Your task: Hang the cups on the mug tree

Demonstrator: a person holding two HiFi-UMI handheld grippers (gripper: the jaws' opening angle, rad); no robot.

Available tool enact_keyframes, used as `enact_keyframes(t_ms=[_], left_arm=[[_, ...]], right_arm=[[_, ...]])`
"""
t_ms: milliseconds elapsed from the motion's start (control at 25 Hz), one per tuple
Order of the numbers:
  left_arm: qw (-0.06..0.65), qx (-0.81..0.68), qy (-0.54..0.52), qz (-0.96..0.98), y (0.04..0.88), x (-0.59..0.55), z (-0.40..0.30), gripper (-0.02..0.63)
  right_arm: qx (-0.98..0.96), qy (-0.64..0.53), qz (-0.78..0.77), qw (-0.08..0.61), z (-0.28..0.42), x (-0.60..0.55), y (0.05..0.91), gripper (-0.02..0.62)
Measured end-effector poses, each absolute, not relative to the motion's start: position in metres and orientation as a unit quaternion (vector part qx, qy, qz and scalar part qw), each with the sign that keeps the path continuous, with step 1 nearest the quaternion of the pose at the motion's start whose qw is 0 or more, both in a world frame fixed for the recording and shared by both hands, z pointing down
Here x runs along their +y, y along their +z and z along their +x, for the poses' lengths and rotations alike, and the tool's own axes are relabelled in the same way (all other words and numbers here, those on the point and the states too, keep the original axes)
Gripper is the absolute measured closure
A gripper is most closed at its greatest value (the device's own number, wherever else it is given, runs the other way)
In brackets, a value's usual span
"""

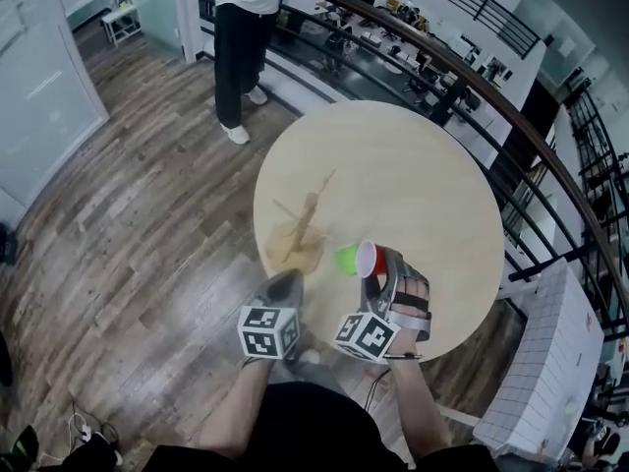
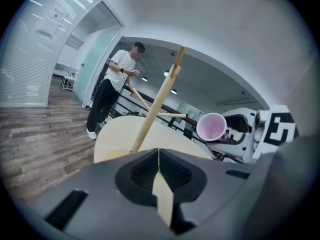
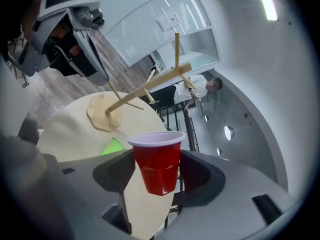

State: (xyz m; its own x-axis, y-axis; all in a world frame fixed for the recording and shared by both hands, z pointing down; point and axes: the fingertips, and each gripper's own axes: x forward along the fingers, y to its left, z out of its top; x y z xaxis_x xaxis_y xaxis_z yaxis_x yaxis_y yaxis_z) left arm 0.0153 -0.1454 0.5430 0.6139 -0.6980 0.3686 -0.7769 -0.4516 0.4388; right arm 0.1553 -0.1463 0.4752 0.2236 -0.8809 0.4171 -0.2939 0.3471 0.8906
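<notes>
The wooden mug tree [image 1: 305, 226] stands near the left edge of the round table [image 1: 423, 165], its pegs bare. A green cup [image 1: 346, 260] lies on the table just right of its base. My right gripper [image 1: 378, 265] is shut on a red cup [image 1: 371, 260] with a white rim, held above the table's near edge beside the green cup. In the right gripper view the red cup [image 3: 157, 164] sits between the jaws, with the mug tree [image 3: 150, 89] beyond. My left gripper [image 1: 283, 288] hovers at the table's near-left edge, shut and holding nothing; its view faces the tree [image 2: 155, 106].
A person [image 1: 241, 47] in a white shirt and dark trousers stands on the wooden floor beyond the table. A dark curved railing [image 1: 472, 77] runs behind the table's far and right sides. A white tiled block [image 1: 550, 362] sits at right.
</notes>
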Motion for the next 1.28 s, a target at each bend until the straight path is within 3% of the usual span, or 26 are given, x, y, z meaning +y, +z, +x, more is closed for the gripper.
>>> enact_keyframes(t_ms=[880,1280], left_arm=[[0.345,-0.465,0.025,0.815,0.554,-0.144,-0.045,0.592],[0.327,-0.481,0.042,0.812,0.554,-0.151,-0.052,0.592]], right_arm=[[-0.549,-0.312,0.448,0.632,0.059,-0.192,0.488,0.311],[-0.565,-0.321,0.418,0.634,0.041,-0.200,0.506,0.310]])
